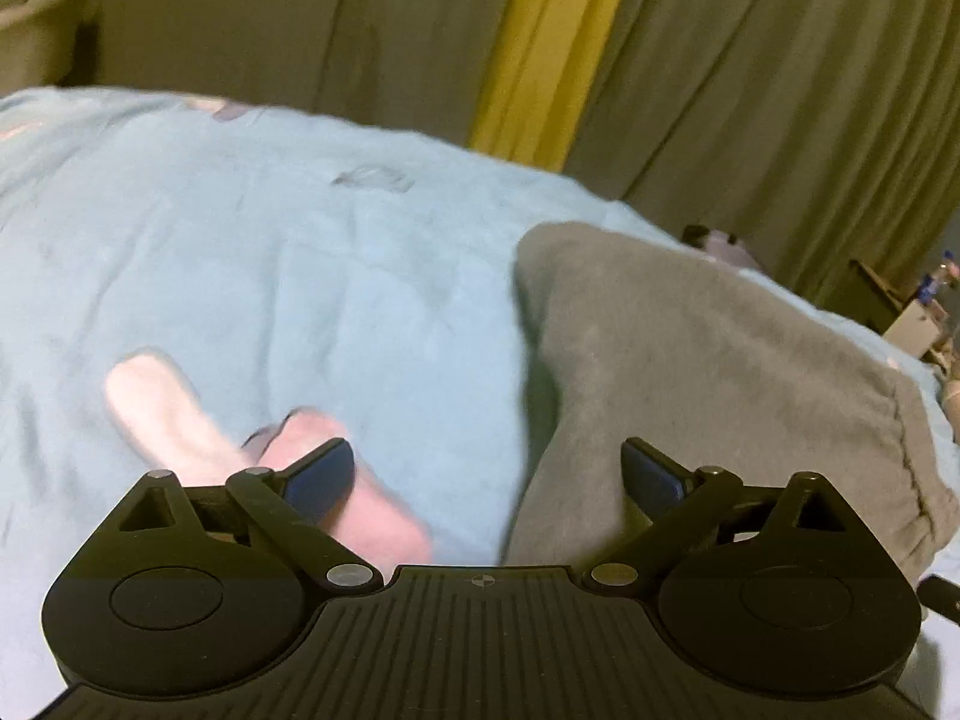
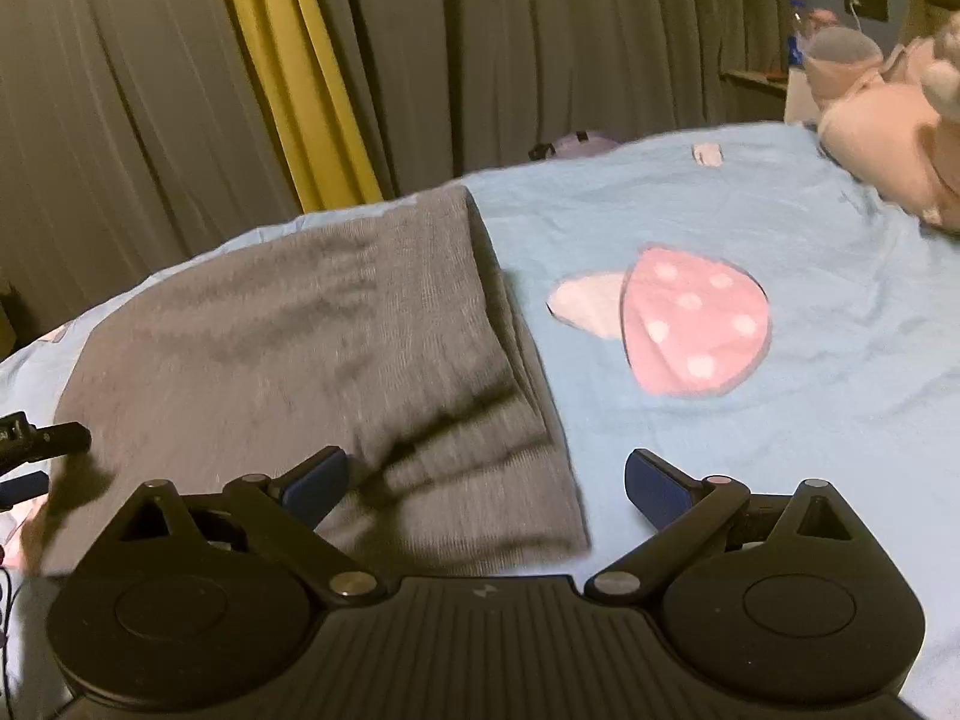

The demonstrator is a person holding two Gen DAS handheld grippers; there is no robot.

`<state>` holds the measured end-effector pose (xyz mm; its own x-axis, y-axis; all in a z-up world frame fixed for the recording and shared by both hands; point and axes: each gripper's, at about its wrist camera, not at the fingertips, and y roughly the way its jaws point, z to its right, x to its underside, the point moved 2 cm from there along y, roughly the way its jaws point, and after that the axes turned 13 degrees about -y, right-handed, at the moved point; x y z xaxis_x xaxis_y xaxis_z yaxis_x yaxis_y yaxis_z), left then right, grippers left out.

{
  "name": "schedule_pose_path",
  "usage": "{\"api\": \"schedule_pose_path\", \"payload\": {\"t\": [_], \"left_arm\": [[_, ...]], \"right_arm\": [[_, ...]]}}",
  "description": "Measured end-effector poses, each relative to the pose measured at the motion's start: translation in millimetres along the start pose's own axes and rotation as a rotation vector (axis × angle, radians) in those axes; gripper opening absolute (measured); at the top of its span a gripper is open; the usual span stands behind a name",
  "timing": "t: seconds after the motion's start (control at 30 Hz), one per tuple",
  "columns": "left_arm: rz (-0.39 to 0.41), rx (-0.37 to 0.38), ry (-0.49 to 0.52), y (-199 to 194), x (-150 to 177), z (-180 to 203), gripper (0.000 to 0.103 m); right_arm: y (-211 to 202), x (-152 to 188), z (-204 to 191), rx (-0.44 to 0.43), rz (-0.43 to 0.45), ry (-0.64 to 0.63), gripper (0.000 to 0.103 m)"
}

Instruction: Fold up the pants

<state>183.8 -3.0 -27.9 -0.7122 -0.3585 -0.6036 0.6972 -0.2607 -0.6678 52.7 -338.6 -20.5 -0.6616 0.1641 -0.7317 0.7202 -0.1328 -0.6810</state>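
The grey pants (image 1: pixel 708 372) lie folded in a thick stack on the light blue bedspread (image 1: pixel 270 252). In the right wrist view the pants (image 2: pixel 288 360) fill the left half, with a folded edge running down the middle. My left gripper (image 1: pixel 487 474) is open and empty, above the pants' left edge; its right finger is over the grey cloth. My right gripper (image 2: pixel 486 480) is open and empty, above the near right corner of the pants. The left gripper's tip (image 2: pixel 42 441) shows at the far left of the right wrist view.
The bedspread (image 2: pixel 780 228) has a pink spotted mushroom print (image 2: pixel 690 324) right of the pants and a pink print (image 1: pixel 180 420) in the left wrist view. A pink plush toy (image 2: pixel 888 138) lies at the far right. Grey and yellow curtains (image 2: pixel 288 78) hang behind the bed.
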Motion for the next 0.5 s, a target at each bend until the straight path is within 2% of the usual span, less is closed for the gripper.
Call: {"api": "schedule_pose_path", "payload": {"t": [0.1,0.2,0.3,0.43,0.5], "left_arm": [[0.009,-0.030,-0.007,-14,5,0,0.099],[0.042,-0.066,0.051,-31,15,5,0.099],[0.021,-0.129,0.085,-36,26,3,0.099],[0.003,-0.142,0.032,-52,36,-3,0.100],[-0.014,-0.152,0.000,-59,41,-6,0.100]], "right_arm": [[-7,5,1,-0.008,-0.016,0.022,0.099],[-17,7,0,-0.037,0.004,0.042,0.099],[-15,13,-4,-0.050,-0.037,0.040,0.099],[-6,22,-18,-0.077,-0.138,0.011,0.099],[-7,27,-27,-0.084,-0.156,-0.033,0.099]]}}
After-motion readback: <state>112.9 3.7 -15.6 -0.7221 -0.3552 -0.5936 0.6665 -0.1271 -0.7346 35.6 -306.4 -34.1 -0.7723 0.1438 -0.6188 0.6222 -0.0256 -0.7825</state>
